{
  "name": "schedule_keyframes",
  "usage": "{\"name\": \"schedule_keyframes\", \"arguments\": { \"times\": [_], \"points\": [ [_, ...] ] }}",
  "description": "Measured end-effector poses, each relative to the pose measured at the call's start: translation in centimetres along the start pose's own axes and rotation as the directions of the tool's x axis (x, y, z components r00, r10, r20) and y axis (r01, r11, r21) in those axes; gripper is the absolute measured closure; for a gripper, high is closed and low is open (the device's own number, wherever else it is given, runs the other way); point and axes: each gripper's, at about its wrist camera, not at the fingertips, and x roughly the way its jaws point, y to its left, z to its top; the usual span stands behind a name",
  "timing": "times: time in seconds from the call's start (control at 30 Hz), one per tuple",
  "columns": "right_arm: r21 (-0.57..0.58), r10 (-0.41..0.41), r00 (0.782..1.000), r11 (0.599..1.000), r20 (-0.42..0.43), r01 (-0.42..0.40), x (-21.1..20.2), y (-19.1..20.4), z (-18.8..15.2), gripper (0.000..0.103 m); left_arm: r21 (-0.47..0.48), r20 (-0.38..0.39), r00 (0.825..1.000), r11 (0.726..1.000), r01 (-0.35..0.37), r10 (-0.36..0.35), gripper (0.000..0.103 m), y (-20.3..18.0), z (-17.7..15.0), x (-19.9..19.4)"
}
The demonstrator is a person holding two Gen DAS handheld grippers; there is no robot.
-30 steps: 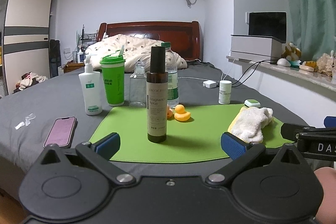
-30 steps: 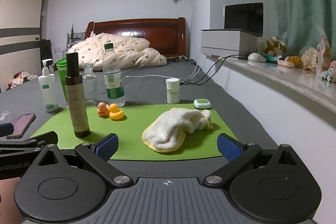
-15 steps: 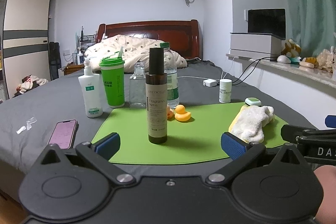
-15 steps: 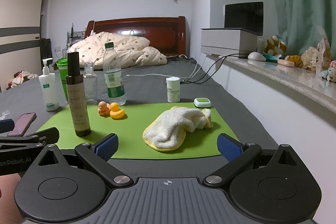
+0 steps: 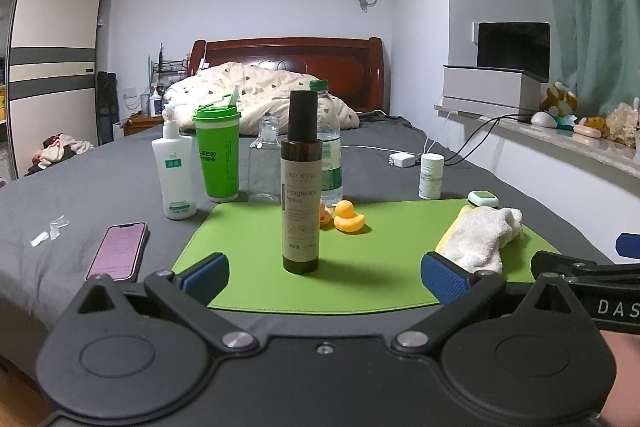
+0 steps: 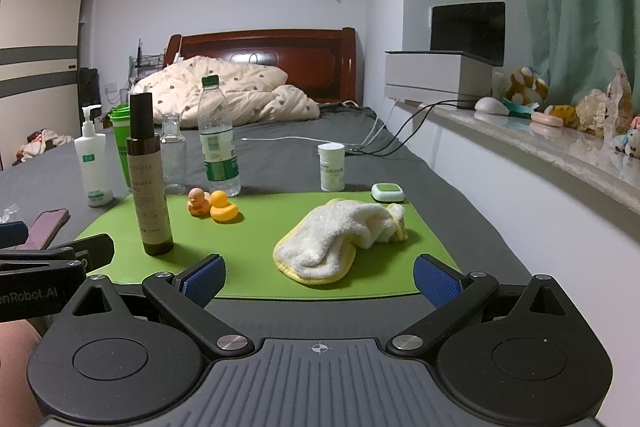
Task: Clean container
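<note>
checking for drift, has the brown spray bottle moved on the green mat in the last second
No. The brown spray bottle stands at the same spot on the green mat, left of the rubber ducks.

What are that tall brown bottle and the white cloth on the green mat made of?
The brown spray bottle looks like glossy amber glass or plastic, translucent with highlights; which, I cannot tell. The cloth looks like fluffy terry or microfibre, with a yellow stitched edge.

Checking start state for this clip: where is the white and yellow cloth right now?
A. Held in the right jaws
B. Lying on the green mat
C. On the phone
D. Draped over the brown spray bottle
B: the cloth lies crumpled on the green mat, clear of both open grippers and apart from the brown spray bottle.
</note>
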Motion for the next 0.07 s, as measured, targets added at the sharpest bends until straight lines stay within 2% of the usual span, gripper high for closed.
{"name": "schedule_keyframes", "arguments": {
  "times": [0.07],
  "points": [
    [0.000, -0.001, 1.000, 1.000, 0.000, 0.001, 0.01, 0.08, -0.02, 0.002, 0.000, 0.001, 1.000, 1.000, 0.000, 0.000, 0.000, 0.03, 0.02, 0.01]
  ]
}}
